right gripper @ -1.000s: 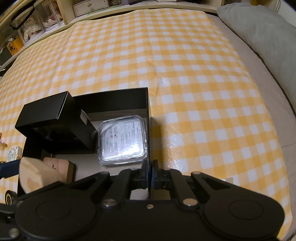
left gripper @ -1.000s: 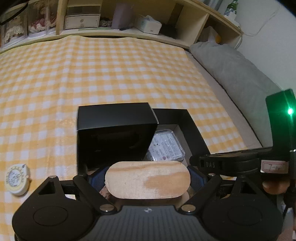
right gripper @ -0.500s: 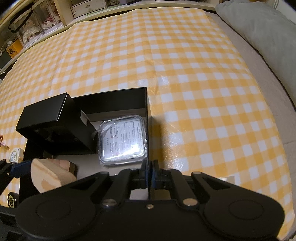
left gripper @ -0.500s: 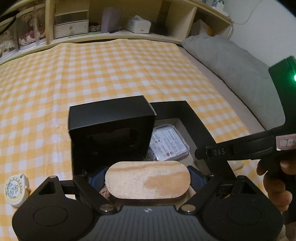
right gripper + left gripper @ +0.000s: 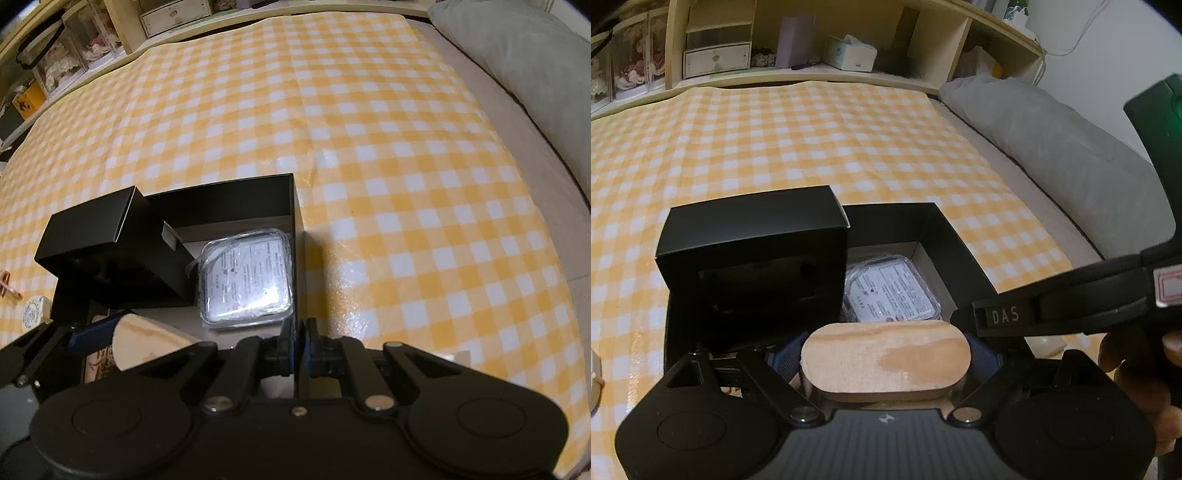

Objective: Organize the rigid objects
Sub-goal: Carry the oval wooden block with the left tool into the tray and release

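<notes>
Gripping a wooden block by its ends, the left gripper holds it just above the near end of the open black tray. Clamped on the tray's right wall, the right gripper has its jaws together. Inside the tray lie a small black box and a wrapped clear case, side by side.

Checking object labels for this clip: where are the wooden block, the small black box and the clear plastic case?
wooden block (image 5: 886,360): left wrist view, on its broad top face.
small black box (image 5: 92,225): right wrist view, on its top panel.
clear plastic case (image 5: 245,277): right wrist view, on its labelled lid.
</notes>
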### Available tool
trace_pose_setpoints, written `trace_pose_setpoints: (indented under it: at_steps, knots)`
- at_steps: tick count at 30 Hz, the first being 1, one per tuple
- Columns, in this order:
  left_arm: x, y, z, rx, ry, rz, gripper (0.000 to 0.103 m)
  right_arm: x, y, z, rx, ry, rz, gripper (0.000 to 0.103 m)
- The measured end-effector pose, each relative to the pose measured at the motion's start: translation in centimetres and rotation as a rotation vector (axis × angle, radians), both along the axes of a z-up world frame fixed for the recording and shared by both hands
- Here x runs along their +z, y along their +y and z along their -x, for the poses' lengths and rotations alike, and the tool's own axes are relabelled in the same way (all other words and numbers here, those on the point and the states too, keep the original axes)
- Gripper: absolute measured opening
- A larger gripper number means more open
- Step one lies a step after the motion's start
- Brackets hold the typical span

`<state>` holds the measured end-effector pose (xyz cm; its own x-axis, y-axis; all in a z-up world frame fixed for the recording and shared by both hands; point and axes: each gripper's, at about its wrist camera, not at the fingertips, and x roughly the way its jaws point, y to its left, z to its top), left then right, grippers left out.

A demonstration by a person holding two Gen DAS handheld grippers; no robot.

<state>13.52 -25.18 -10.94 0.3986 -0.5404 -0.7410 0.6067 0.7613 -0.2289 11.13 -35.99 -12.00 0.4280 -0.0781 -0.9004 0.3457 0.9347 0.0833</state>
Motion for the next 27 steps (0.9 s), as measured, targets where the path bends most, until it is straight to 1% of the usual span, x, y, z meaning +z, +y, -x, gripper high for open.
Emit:
trace_pose_setpoints:
  at_steps: [5, 7, 8, 21, 27]
  knots:
    - [-0.1, 0.1, 0.1, 0.004, 0.011, 0.01, 0.09, 0.0, 0.0, 0.1, 0.0, 0.0, -0.002, 0.006]
    - [-0.2, 0.2, 0.0, 0.005, 0.038, 0.012, 0.102, 0.0, 0.0, 0.1, 0.001, 0.0, 0.0, 0.006]
    - [-0.1, 0.2, -0.1, 0.01, 0.046, 0.009, 0.102, 0.0, -0.1, 0.1, -0.001, 0.0, -0.002, 0.006]
    - [0.6, 0.4, 0.5, -0.013, 0.054, -0.002, 0.103, 0.0, -0.1, 0.1, -0.001, 0.0, -0.004, 0.006]
    - [1.2, 0.5, 1.3, -0.033, 0.054, -0.022, 0.103, 0.0, -0.1, 0.1, -0.001, -0.001, -0.006, 0.007]
